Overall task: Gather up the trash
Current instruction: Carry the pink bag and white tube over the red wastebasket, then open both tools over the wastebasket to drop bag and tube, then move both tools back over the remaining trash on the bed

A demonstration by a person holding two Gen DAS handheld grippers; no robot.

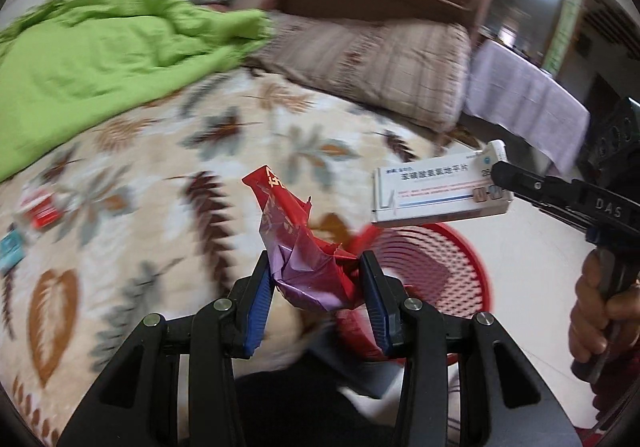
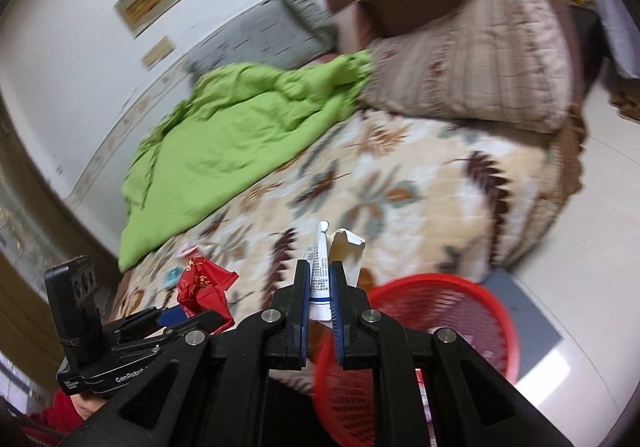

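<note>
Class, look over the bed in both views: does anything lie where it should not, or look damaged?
Yes. Small packets lie loose on the leaf-patterned blanket, not in the red basket. The white box in the right gripper has a torn flap.

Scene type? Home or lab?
Almost certainly a home bedroom: a bed under a leaf-print blanket, a green quilt and pillow on it, framed pictures on the wall, and a red basket on the tiled floor beside it.
</note>
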